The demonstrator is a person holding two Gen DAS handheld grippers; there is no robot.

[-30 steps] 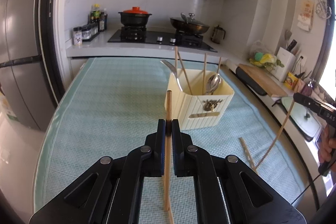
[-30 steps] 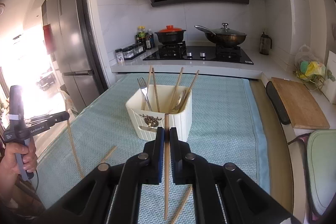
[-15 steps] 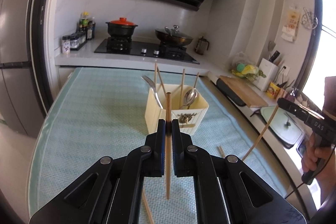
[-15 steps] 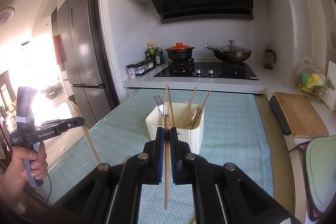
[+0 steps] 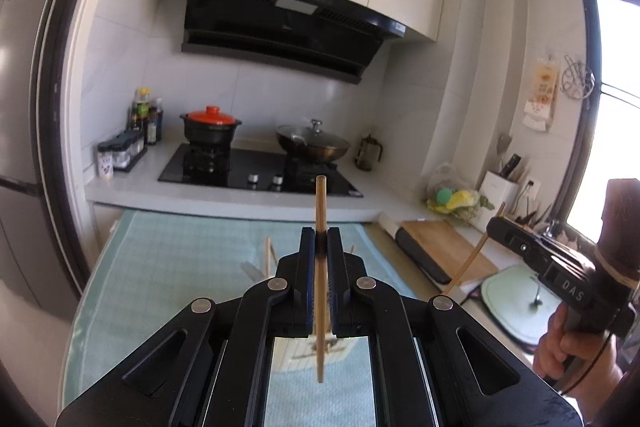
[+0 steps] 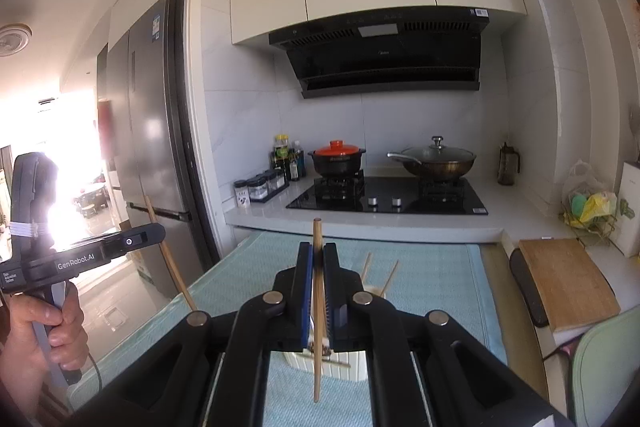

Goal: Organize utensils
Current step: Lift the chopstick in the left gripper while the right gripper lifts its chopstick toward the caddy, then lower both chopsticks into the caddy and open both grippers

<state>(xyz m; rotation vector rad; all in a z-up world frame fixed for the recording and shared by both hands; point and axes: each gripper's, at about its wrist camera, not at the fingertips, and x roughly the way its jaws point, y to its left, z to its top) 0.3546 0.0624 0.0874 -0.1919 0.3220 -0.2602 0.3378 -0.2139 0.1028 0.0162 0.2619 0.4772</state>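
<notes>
- The left gripper [image 5: 320, 239] is clenched on one chopstick [image 5: 320, 203], which stands almost upright between the jaws, with its lower end hanging free below them.
- The right gripper [image 6: 316, 255] grasps a second chopstick [image 6: 317, 239] in the same way, upright and thin between the pads.
- Each stick is held at one narrow place only, so it can pivot or slide down if the hand shakes; the grip probably does not stop a turn.
- The cream utensil holder [image 6: 352, 367] stands on the blue-green mat [image 6: 432, 267], below and just behind the jaws, and it is mostly hidden by the gripper bodies in both views.
- Because the opening is hidden, a lowered tip may strike the rim, or the chopsticks already inside [image 6: 366, 265], and miss the compartment.
- Both hands aim at the same holder; the person's other gripper [image 5: 532, 255] is near, so the two sticks may cross or knock together.
- A hard push on the rim may tip or shift the light holder.
</notes>
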